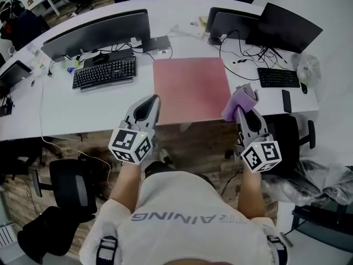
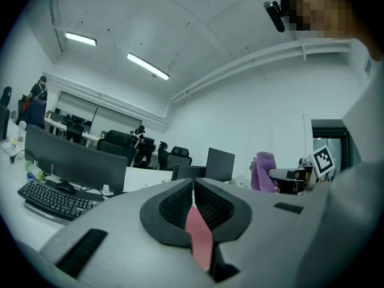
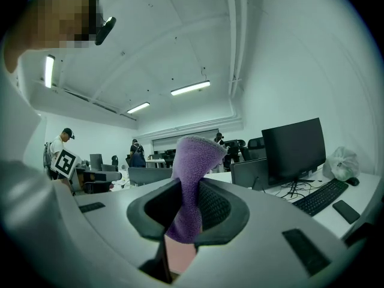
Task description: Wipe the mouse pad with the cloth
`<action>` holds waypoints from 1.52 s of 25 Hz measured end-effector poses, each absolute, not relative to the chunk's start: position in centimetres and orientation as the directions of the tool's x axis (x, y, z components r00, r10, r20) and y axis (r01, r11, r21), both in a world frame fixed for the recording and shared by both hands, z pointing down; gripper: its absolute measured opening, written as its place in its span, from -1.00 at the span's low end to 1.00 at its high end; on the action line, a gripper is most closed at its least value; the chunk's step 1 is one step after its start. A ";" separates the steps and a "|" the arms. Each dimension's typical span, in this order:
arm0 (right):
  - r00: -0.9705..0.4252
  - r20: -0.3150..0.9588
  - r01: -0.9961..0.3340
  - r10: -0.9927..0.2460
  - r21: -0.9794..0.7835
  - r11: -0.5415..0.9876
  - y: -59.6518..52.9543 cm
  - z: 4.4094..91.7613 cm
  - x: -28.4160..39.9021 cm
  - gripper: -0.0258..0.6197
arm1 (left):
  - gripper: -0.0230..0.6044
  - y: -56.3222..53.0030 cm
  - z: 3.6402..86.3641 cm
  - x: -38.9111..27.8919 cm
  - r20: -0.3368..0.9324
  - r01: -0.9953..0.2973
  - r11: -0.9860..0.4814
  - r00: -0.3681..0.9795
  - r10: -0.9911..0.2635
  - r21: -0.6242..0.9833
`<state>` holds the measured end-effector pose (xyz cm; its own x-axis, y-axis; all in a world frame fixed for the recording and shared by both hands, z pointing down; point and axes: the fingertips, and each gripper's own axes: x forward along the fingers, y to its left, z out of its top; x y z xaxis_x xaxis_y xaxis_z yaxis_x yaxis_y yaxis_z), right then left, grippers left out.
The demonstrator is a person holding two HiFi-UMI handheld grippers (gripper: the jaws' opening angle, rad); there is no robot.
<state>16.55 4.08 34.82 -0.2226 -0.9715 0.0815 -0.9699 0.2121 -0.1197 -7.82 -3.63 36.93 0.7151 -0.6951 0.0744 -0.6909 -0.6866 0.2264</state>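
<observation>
A pink mouse pad (image 1: pixel 190 90) lies flat on the white desk (image 1: pixel 66 109), in the middle near the front edge. My right gripper (image 1: pixel 242 110) hovers at the pad's right front corner, shut on a purple cloth (image 1: pixel 241 101). The cloth (image 3: pixel 191 185) sticks up out of its jaws in the right gripper view. My left gripper (image 1: pixel 148 108) is at the pad's left front corner, jaws together with nothing in them. In the left gripper view only a pink sliver of the mouse pad (image 2: pixel 199 236) shows below the closed jaws, and the cloth (image 2: pixel 264 171) appears off to the right.
A black keyboard (image 1: pixel 105 72) and a monitor (image 1: pixel 99 35) stand left of the pad. To the right are two more screens (image 1: pixel 284 26), a second keyboard (image 1: pixel 278 77), a phone (image 1: pixel 286 101) and loose cables. Office chairs (image 1: pixel 71 184) stand below the desk's front edge.
</observation>
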 end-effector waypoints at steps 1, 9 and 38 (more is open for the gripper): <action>-0.230 0.088 -0.968 -0.969 -0.122 0.218 2.6 35.1 16.0 -0.65 | -0.80 -4.8 37.0 -8.5 0.073 -0.696 -0.681 0.710 -0.701 0.228; -0.311 0.143 -0.946 -0.940 -0.145 0.291 -7.2 37.1 10.9 -0.65 | -0.80 -12.2 38.4 -14.2 0.091 -0.757 -0.607 0.640 -0.763 0.241; -0.700 0.522 -0.708 -0.487 -0.417 0.570 -32.9 59.8 -4.6 -0.65 | -0.80 -17.8 47.6 -16.7 0.321 -0.947 -0.138 0.232 -0.918 0.289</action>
<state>-4.61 -32.93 59.76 -0.6999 -0.4870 0.5224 -0.7079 0.5698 -0.4173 -16.70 -17.77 47.62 0.2321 -0.9182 0.3211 -0.9472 -0.1383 0.2892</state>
